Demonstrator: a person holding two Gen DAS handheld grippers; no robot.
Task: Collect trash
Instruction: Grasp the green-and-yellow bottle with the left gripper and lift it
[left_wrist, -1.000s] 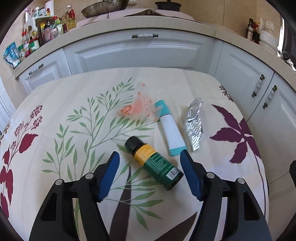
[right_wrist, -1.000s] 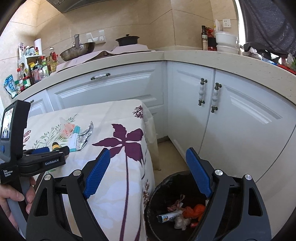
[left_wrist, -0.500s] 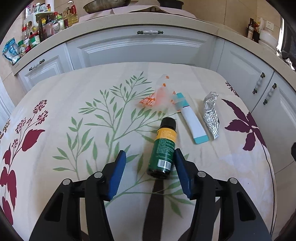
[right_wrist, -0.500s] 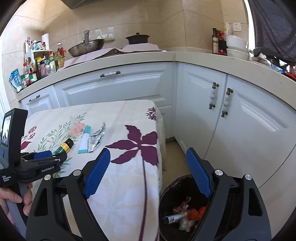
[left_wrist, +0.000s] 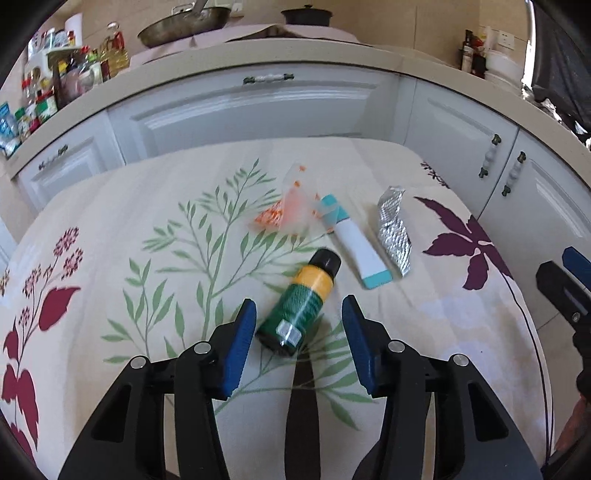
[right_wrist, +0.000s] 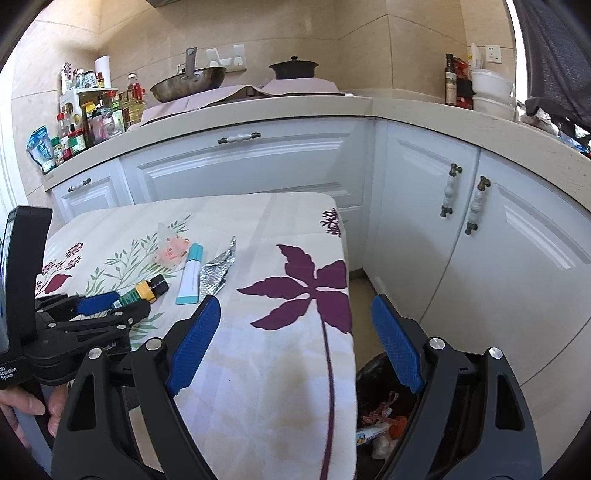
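Two blue pads of my left claw (left_wrist: 298, 325), just closing but still apart, flank the green bottle (left_wrist: 299, 306); I should centre it, cap toward one o'clock, before clamping.

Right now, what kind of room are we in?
Most likely a home kitchen: white cabinets under a beige countertop, a wok and a dark pot by the wall, and a shelf of sauce bottles.
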